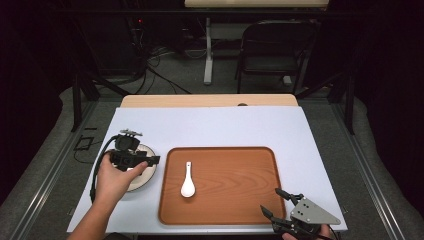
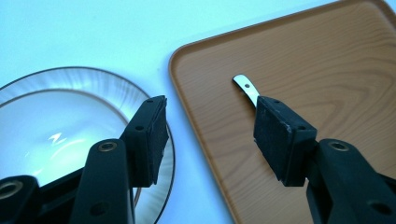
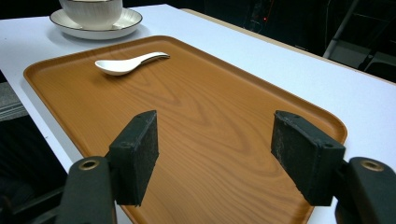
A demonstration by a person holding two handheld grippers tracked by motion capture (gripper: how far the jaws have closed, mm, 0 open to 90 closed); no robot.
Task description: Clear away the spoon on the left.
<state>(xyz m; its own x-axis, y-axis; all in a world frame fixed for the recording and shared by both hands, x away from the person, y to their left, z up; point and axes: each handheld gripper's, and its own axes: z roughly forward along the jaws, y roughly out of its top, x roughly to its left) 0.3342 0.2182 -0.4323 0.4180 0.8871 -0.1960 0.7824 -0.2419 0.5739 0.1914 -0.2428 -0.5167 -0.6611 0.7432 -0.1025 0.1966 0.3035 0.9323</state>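
Left gripper [image 1: 131, 159] gapes over bowl [image 1: 144, 172]; spoon [image 1: 188, 183] lies on tray [image 1: 235, 200]

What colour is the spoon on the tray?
White; the spoon shows best in the right gripper view.

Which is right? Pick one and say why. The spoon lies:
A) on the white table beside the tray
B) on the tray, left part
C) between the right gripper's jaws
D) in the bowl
B: the spoon lies flat on the tray, in its left part, apart from the bowl and both grippers.
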